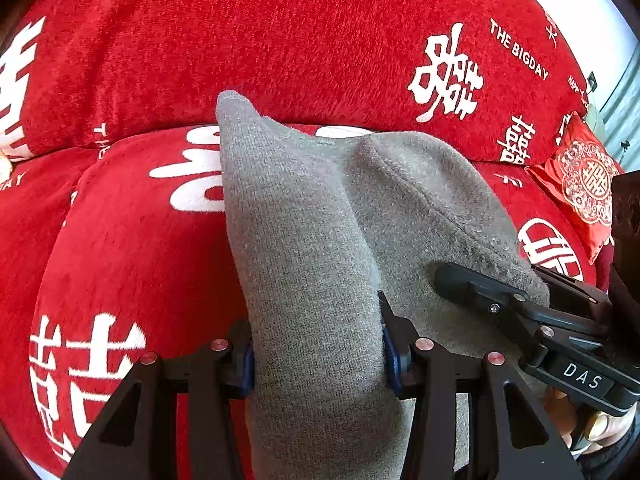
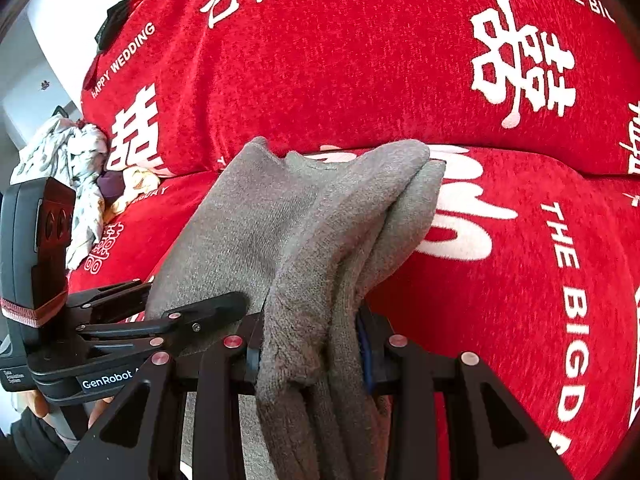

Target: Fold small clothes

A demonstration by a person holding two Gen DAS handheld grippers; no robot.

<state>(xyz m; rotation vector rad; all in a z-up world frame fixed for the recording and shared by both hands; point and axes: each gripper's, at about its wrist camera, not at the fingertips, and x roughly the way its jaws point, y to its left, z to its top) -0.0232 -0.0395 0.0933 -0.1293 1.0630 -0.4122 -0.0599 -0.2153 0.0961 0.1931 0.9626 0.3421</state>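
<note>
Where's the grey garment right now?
The grey garment hangs centred in both wrist views, clamped in the left tongs and right tongs, above the red sofa cover.

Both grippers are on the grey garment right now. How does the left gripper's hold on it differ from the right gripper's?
The left gripper clamps one wide, smooth band of the grey garment; the right gripper pinches a narrower bunch of several stacked folds. The left gripper's fingers stand wider apart than the right gripper's. At the left the knit face shows; at the right, fuzzy edges. Both are shut on the cloth, side by side, above the red sofa cover.
</note>
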